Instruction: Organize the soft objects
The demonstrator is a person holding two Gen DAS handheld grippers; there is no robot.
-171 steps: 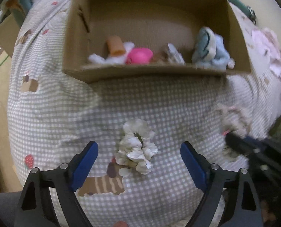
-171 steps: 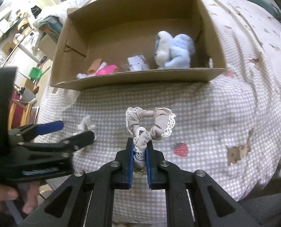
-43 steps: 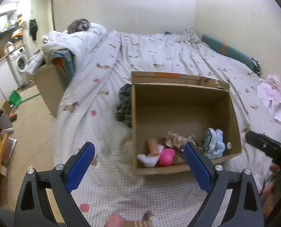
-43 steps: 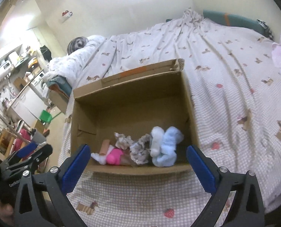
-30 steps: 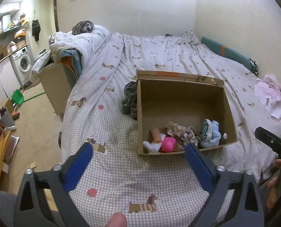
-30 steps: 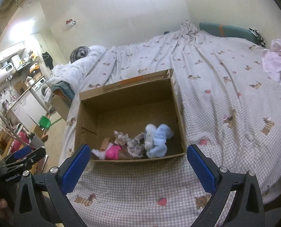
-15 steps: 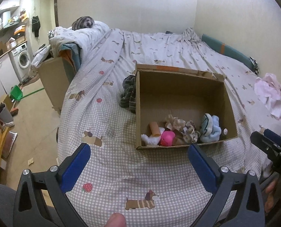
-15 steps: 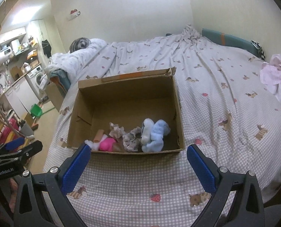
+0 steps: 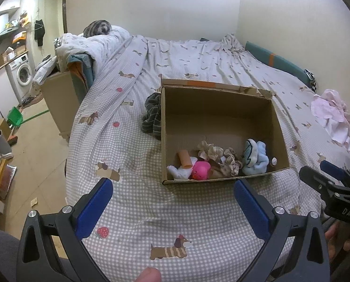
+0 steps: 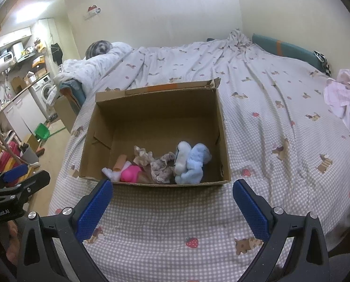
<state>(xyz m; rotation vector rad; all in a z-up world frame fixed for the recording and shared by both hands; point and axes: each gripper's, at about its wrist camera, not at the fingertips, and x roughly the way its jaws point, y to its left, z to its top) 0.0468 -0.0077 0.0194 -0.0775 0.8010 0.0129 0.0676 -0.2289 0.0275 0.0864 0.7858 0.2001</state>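
Note:
An open cardboard box (image 9: 222, 108) (image 10: 151, 108) sits on the checked bed cover. Along its near wall lie a blue-and-white plush (image 9: 256, 157) (image 10: 191, 162), a beige lace scrunchie (image 9: 231, 163) (image 10: 162, 166), a crumpled beige cloth flower (image 9: 209, 150) (image 10: 143, 156), a pink soft toy (image 9: 200, 170) (image 10: 130, 174), a white soft piece (image 9: 179, 171) (image 10: 110, 172) and a peach roll (image 9: 184, 158) (image 10: 119, 162). My left gripper (image 9: 173, 208) is open and empty, held back above the bed's near edge. My right gripper (image 10: 172, 208) is likewise open and empty, in front of the box.
A dark striped cloth (image 9: 152, 115) lies against the box's left side. Pink fabric (image 9: 332, 115) (image 10: 344, 96) is heaped at the bed's right. A bundled duvet (image 9: 92, 44), a brown box (image 9: 59, 98) and a washing machine (image 9: 22, 72) stand at the left.
Both grippers have let go of their items and drawn back from the box. The scrunchie and white flower now lie inside the box, and the whole bed has come into view.

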